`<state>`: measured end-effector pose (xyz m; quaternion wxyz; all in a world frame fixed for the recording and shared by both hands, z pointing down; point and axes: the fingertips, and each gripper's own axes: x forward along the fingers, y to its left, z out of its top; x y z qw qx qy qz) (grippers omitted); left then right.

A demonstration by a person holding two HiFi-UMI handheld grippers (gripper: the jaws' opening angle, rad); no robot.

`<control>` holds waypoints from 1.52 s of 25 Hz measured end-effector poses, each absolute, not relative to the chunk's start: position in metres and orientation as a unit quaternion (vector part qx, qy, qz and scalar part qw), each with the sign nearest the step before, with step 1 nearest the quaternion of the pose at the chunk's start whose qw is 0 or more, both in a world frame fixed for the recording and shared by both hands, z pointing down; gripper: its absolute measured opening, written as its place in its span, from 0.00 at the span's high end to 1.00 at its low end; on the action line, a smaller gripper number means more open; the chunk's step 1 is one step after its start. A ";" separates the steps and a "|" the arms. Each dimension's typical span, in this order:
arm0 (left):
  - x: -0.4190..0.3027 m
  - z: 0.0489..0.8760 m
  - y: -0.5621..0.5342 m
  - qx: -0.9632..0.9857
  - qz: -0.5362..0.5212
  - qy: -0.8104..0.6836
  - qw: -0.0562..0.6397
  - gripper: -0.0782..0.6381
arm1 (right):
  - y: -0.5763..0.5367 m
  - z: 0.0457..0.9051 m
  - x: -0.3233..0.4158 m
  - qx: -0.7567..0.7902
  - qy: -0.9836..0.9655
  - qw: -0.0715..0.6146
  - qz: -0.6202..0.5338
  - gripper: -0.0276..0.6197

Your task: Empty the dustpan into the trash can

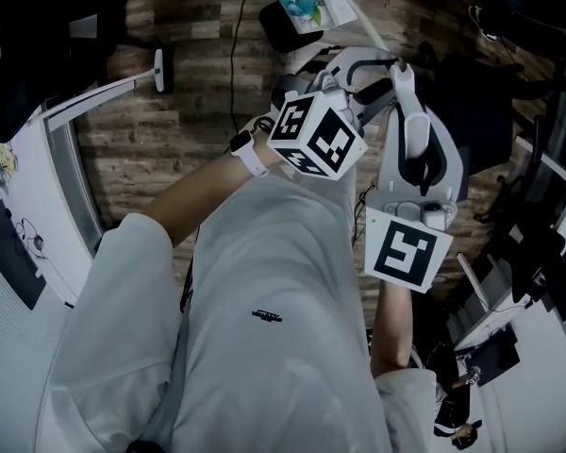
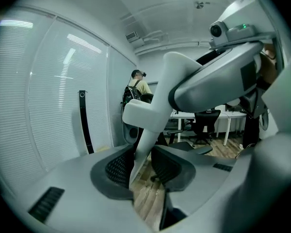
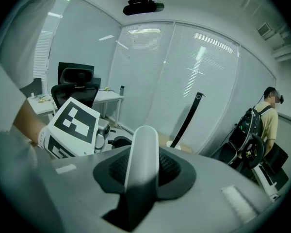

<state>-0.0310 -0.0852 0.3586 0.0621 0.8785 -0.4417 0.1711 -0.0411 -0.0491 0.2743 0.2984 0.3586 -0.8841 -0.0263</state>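
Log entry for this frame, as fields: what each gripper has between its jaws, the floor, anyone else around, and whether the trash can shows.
left gripper: jaws apart; a thin white bar stands between them, with a gap on one side
right gripper: shut on a rounded white handle
floor: wood planks
person: stands by the blinds, wearing a backpack
trash can: not made out in any view
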 end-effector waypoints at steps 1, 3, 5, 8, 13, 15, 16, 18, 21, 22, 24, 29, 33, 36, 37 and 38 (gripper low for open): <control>-0.035 0.360 -0.084 0.877 0.171 -0.445 0.064 0.73 | -0.047 0.276 -0.045 0.352 -0.886 0.301 -0.032 0.79; -0.042 0.363 -0.080 0.873 0.169 -0.453 0.071 0.73 | -0.043 0.279 -0.052 0.338 -0.889 0.307 -0.043 0.79; -0.048 0.367 -0.076 0.869 0.162 -0.461 0.083 0.73 | -0.038 0.284 -0.057 0.324 -0.890 0.316 -0.052 0.80; -0.056 0.372 -0.071 0.863 0.158 -0.470 0.095 0.73 | -0.031 0.291 -0.064 0.303 -0.892 0.330 -0.063 0.79; -0.065 0.381 -0.065 0.855 0.158 -0.482 0.106 0.72 | -0.023 0.300 -0.070 0.263 -0.897 0.346 -0.084 0.79; -0.066 0.383 -0.062 0.853 0.157 -0.486 0.108 0.72 | -0.019 0.303 -0.071 0.251 -0.898 0.350 -0.093 0.79; -0.067 0.384 -0.061 0.852 0.156 -0.488 0.110 0.72 | -0.017 0.305 -0.071 0.245 -0.899 0.351 -0.097 0.79; -0.069 0.386 -0.057 0.849 0.154 -0.493 0.113 0.72 | -0.013 0.307 -0.073 0.231 -0.900 0.353 -0.106 0.79; -0.073 0.388 -0.052 0.845 0.153 -0.499 0.120 0.72 | -0.007 0.308 -0.077 0.211 -0.903 0.354 -0.118 0.79; -0.074 0.388 -0.051 0.844 0.151 -0.500 0.123 0.72 | -0.006 0.309 -0.077 0.205 -0.904 0.354 -0.122 0.79; -0.077 0.390 -0.048 0.841 0.147 -0.504 0.129 0.71 | -0.002 0.310 -0.080 0.195 -0.905 0.356 -0.127 0.79; -0.084 0.391 -0.043 0.833 0.142 -0.517 0.135 0.71 | 0.004 0.312 -0.087 0.173 -0.908 0.354 -0.144 0.79; -0.088 0.392 -0.036 0.831 0.137 -0.521 0.141 0.71 | 0.012 0.313 -0.089 0.155 -0.908 0.355 -0.159 0.80; -0.092 0.392 -0.033 0.826 0.128 -0.529 0.146 0.70 | 0.016 0.314 -0.091 0.148 -0.908 0.353 -0.169 0.80; -0.093 0.392 -0.033 0.824 0.128 -0.532 0.145 0.70 | 0.017 0.314 -0.092 0.146 -0.908 0.352 -0.172 0.80; -0.094 0.392 -0.033 0.823 0.129 -0.534 0.145 0.70 | 0.017 0.314 -0.093 0.145 -0.908 0.352 -0.175 0.80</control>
